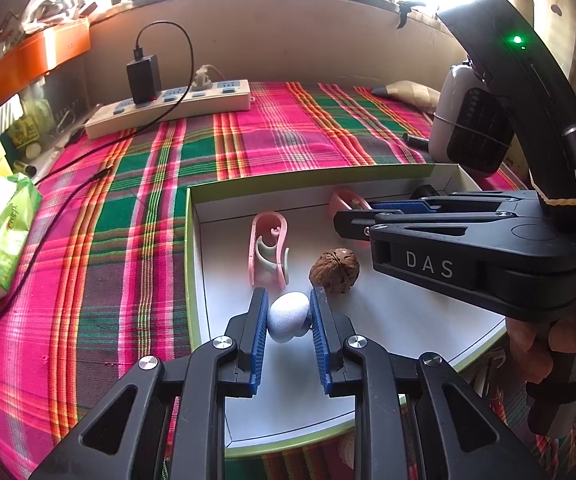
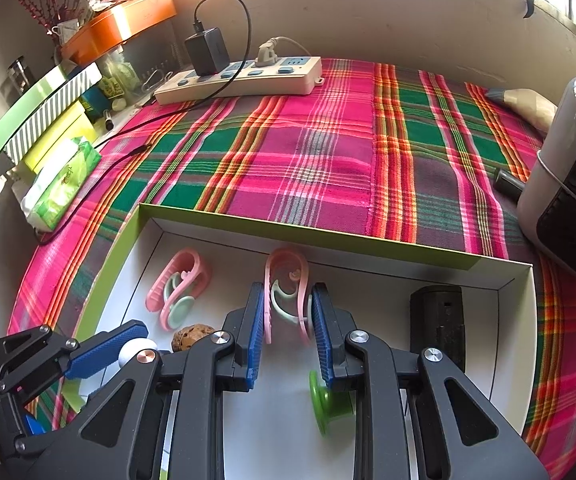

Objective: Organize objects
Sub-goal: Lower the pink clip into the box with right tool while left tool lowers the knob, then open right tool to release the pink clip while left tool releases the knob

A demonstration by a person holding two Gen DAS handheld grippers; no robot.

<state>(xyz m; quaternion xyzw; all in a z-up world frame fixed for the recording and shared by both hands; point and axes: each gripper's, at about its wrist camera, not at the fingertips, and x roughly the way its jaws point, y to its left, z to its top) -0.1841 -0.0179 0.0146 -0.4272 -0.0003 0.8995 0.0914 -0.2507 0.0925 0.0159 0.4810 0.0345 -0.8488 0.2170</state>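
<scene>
we are finding the left gripper [image 1: 288, 316] clamping a pale, fabric-textured white ball [image 1: 288, 315], while the right gripper [image 2: 288, 316] is pinching a pink-and-mint clip [image 2: 288, 292] inside the green-rimmed box [image 2: 307, 232].

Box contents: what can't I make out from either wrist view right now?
- Green suction-cup-like piece: right wrist view, blurred, partly behind the right gripper.
- Black block: identity unclear, near end hidden by that gripper.
- White ball: underside hidden between the left gripper jaws.
- Far pink clip: left wrist view, mostly covered.
</scene>
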